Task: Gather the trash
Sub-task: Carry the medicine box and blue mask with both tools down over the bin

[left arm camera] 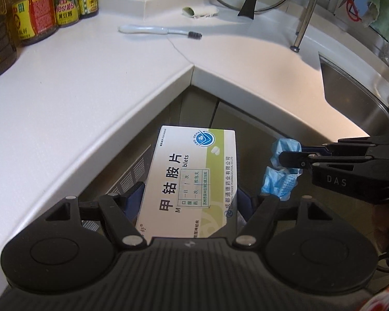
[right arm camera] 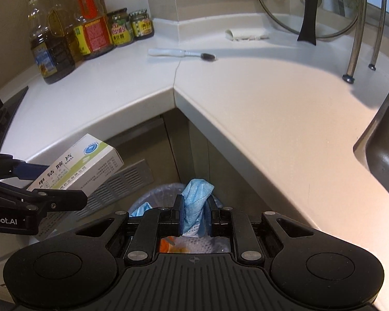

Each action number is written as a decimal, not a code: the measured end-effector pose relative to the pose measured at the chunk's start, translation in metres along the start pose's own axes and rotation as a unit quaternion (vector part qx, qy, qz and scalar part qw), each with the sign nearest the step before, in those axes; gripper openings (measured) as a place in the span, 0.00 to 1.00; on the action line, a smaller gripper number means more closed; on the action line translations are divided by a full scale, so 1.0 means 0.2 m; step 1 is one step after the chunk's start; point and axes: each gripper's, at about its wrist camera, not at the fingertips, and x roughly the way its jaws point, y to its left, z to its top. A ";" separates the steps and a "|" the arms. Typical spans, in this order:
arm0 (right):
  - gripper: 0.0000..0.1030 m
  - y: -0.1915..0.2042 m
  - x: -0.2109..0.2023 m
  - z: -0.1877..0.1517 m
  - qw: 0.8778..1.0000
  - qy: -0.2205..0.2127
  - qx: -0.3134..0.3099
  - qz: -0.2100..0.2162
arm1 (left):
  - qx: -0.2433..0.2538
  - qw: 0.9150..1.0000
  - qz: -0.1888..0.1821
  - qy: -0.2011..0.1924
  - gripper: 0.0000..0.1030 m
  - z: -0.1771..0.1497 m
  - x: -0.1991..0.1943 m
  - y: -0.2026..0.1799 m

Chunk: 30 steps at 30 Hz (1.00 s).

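Note:
My left gripper [left arm camera: 192, 194] is shut on a white and green medicine box [left arm camera: 192, 178], held in front of the counter corner, below its edge. The box also shows at the left of the right wrist view [right arm camera: 77, 165]. My right gripper [right arm camera: 194, 210] is shut on a crumpled blue face mask [right arm camera: 195, 199], held above a bin lined with a clear bag [right arm camera: 158, 194]. The mask and right gripper fingers [left arm camera: 293, 159] show at the right of the left wrist view. A toothbrush [right arm camera: 181, 53] and a white rolled wrapper [right arm camera: 246, 35] lie on the counter.
The white countertop [right arm camera: 259, 98] wraps an inner corner. Oil bottles and jars [right arm camera: 90, 33] stand at the back left. A glass pot lid [right arm camera: 308, 7] leans at the back. A steel sink [right arm camera: 381, 150] is at the right, rack legs [right arm camera: 350, 75] beside it.

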 end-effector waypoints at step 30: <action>0.16 -0.09 0.25 -0.06 0.998 0.055 -0.019 0.016 | -0.081 0.994 0.032 0.063 0.68 -0.06 0.31 0.02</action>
